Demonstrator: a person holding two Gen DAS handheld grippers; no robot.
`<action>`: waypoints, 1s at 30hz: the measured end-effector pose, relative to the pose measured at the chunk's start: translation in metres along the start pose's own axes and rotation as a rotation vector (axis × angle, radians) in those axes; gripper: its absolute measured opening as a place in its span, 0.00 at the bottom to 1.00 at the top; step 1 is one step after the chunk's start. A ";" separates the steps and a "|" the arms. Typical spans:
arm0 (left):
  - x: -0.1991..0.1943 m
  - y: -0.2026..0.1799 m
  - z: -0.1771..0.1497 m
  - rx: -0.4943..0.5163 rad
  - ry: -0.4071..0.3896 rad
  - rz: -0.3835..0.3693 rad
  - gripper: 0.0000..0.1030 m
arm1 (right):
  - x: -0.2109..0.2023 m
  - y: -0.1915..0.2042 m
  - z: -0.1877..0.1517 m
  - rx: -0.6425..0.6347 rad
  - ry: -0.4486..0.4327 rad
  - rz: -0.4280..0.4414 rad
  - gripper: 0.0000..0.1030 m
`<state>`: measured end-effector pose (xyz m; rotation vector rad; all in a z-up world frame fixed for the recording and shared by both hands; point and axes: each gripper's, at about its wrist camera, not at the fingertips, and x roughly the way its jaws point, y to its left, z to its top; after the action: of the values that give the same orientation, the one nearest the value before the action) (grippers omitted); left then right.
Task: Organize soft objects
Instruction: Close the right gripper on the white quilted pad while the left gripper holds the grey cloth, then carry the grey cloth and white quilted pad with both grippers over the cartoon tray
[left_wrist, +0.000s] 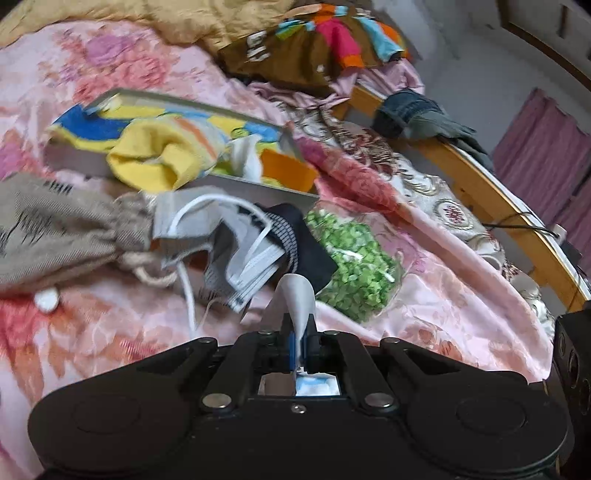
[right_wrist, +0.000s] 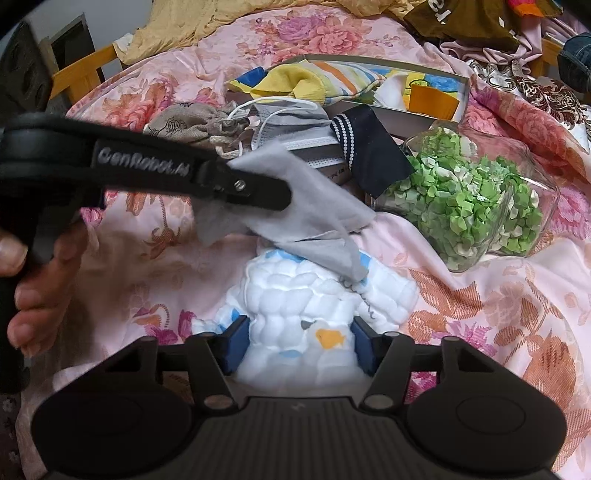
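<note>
My left gripper (left_wrist: 300, 332) is shut on a grey cloth (left_wrist: 297, 295). In the right wrist view that gripper (right_wrist: 284, 195) holds the grey cloth (right_wrist: 306, 206) above a white puffy towel (right_wrist: 314, 299) with blue patches and an orange fish. My right gripper (right_wrist: 297, 349) is open, its blue pads on either side of the white towel's near end. A shallow box (right_wrist: 436, 72) behind holds a yellow striped cloth (right_wrist: 314, 83). Grey face masks (left_wrist: 236, 236), a dark sock (left_wrist: 306, 243) and a beige drawstring pouch (left_wrist: 62, 236) lie in front of the box.
A clear bag of green bits (right_wrist: 469, 195) lies to the right on the pink floral bedspread (right_wrist: 480, 314). Clothes (left_wrist: 317, 44) are piled at the far end. The wooden bed rail (left_wrist: 491, 199) runs along the right.
</note>
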<state>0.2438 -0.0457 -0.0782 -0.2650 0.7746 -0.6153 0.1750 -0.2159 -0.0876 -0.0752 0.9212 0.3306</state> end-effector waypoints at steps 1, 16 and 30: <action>-0.002 0.000 -0.002 -0.007 0.000 0.013 0.03 | -0.001 0.000 0.000 0.003 -0.005 0.001 0.54; -0.062 -0.004 -0.014 -0.102 -0.071 0.164 0.02 | -0.022 -0.023 -0.003 0.198 -0.091 0.104 0.23; -0.093 -0.022 -0.025 -0.117 -0.113 0.200 0.02 | -0.047 -0.050 -0.004 0.377 -0.287 0.227 0.17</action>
<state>0.1650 -0.0063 -0.0331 -0.3228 0.7188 -0.3638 0.1610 -0.2757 -0.0572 0.4166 0.6935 0.3621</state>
